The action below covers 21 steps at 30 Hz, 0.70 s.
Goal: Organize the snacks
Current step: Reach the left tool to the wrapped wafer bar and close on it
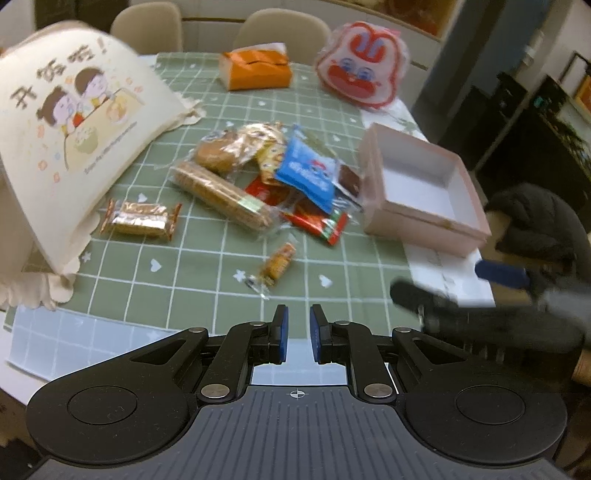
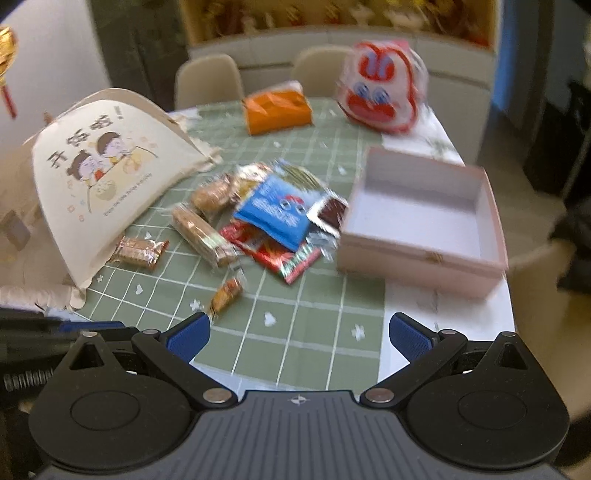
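Observation:
A pile of snack packets lies mid-table: a blue packet (image 1: 306, 173) (image 2: 275, 214), a long cracker sleeve (image 1: 221, 195) (image 2: 201, 236), a red packet (image 1: 317, 221) (image 2: 280, 258) and a round cake (image 1: 216, 155). A gold wafer bar (image 1: 142, 219) (image 2: 138, 251) and a small orange candy (image 1: 277, 262) (image 2: 227, 293) lie apart. An empty pink box (image 1: 424, 218) (image 2: 421, 262) stands at the right. My left gripper (image 1: 297, 332) is nearly shut and empty near the front edge. My right gripper (image 2: 299, 336) is open and empty; it also shows blurred in the left wrist view (image 1: 461, 295).
A cream cartoon bag (image 1: 70, 125) (image 2: 107, 177) stands at the left. An orange tissue pack (image 1: 255, 68) (image 2: 277, 107) and a red-and-white rabbit bag (image 1: 360, 74) (image 2: 380, 88) sit at the back. Chairs (image 1: 147, 26) stand behind the table. The green checked tablecloth (image 1: 192, 288) covers the table.

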Available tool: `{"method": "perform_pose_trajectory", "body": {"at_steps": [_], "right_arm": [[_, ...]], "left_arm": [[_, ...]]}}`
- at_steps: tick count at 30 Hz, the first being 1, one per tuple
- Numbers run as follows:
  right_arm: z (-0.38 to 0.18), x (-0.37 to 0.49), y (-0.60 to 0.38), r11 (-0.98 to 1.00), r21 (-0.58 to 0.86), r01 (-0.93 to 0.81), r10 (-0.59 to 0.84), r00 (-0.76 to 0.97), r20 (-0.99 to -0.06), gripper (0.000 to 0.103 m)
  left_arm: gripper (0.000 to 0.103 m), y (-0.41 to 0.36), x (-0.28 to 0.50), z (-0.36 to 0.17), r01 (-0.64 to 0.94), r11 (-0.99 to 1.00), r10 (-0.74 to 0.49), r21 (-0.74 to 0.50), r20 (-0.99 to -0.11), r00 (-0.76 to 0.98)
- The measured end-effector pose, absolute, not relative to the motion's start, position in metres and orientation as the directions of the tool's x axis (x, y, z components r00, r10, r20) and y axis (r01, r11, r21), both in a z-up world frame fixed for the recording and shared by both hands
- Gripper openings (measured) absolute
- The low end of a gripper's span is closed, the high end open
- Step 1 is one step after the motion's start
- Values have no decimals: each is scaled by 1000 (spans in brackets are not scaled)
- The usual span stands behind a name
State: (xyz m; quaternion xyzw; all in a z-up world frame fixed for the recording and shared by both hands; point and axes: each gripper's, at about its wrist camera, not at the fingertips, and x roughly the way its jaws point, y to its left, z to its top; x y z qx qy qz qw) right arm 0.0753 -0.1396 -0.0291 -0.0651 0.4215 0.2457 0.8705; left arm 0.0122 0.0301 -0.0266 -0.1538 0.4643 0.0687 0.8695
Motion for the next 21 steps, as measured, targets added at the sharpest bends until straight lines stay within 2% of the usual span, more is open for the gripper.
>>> {"method": "perform_pose_trajectory", "body": {"at_steps": [4,8,11,13,17,21], "right_arm": [[-55,75,-125,837,36,-546,379,532,-758,103],[-88,78,-112,843,-9,-538,321,515,-795,103],[-103,77,-103,830,-13,-558,329,507,-796,103],[-107,81,-94,820,18,-573,359,488,-796,103],[-111,99,-64,796,75,-601,415,451,-790,103],[-107,125,-10,687,6,-726,485,453,-748,103]], "left_arm": [[17,74,31,-38,-337,917,23,-212,-816,577],[17,137,52,-49,-424,897,191,-121,-761,620],[17,190,64,-65,-554,821,250,-138,-786,565],[17,221,67,-76,-635,739,220,-222,-812,541],[17,246,66,-90,-659,681,140,-319,-827,545],[17,246,46,-105,-634,674,32,-379,-843,538]]}}
